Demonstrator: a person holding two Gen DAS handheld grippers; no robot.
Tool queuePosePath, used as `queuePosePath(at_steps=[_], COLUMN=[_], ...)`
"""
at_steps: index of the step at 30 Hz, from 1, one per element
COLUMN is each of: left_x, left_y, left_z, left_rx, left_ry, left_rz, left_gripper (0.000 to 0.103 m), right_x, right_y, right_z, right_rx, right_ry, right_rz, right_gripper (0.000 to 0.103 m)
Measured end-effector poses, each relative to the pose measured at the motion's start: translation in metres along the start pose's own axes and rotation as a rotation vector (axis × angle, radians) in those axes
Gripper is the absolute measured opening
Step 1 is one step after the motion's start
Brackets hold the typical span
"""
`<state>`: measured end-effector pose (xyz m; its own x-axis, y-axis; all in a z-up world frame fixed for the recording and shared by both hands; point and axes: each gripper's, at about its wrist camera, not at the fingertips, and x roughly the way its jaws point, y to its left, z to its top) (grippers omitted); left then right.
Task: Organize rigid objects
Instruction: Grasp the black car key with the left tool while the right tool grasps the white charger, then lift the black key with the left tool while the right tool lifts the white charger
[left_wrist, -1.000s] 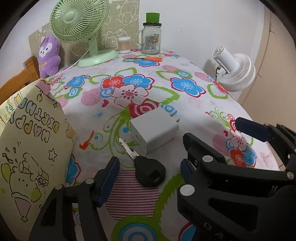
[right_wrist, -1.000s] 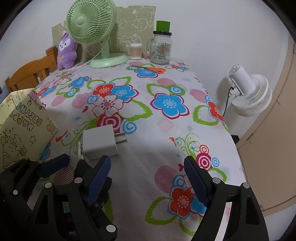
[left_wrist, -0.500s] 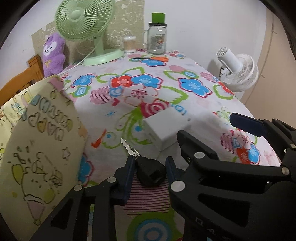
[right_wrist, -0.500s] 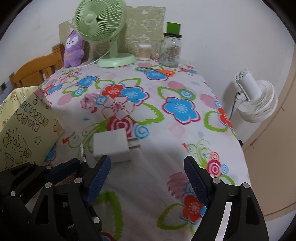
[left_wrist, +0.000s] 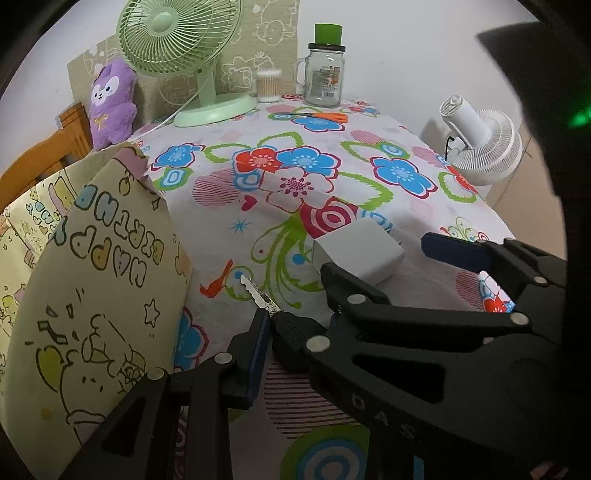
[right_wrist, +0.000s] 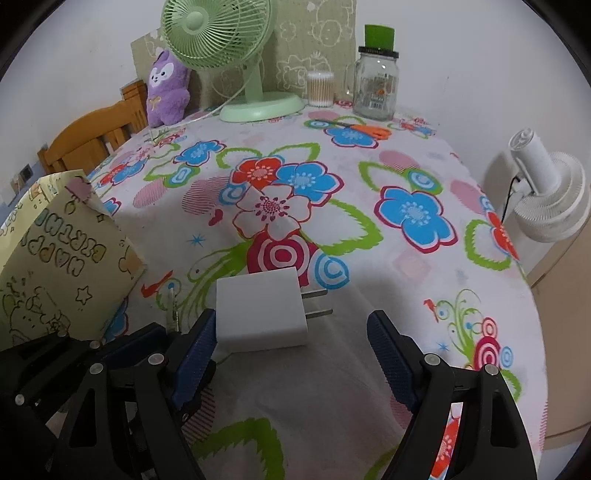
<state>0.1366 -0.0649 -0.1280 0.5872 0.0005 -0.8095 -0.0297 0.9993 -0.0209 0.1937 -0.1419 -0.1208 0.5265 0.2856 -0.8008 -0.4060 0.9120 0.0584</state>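
Behind right hand-held gripper, spread wide, left hand-held gripper clenching half-hidden key

Clutter at the table's far edge

A green desk fan, purple plush toy, cotton-swab tub and glass jar stood there; orange scissors lay just before the jar.

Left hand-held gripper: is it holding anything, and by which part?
Yes. The left hand-held gripper is shut on the key, gripping its black plastic head; the metal blade sticks out forward over the tablecloth.
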Motion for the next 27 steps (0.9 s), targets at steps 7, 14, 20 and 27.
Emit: queuePosePath(at_steps=[7,14,20,27], left_x=[0.0,-0.002,-0.011,-0.021], left_y=[-0.002,-0.009,-0.015,-0.021], left_z=[0.001,-0.001,-0.005,-0.011], left_rx=[0.016,0.047,0.067,0.084], left_ry=[-0.005,0.001,-0.01,-0.009], left_rz=[0.006,-0.013,-0.028,-0.044], left_gripper=[0.034,0.034,0.034,0.034], right_x=[0.004,-0.003,-0.015,-0.032], right_y=[0.006,0.001,-0.006,-0.011], right_z=[0.003,-0.002,-0.011,-0.021], right_rx=[-0.035,-0.017,0.017,0.047], right_ry=[0.008,0.008,0.001,-0.012], right_rz=[-0.021,-0.066,-0.086,-0.105], right_gripper=[0.064,0.064,0.064,0.064])
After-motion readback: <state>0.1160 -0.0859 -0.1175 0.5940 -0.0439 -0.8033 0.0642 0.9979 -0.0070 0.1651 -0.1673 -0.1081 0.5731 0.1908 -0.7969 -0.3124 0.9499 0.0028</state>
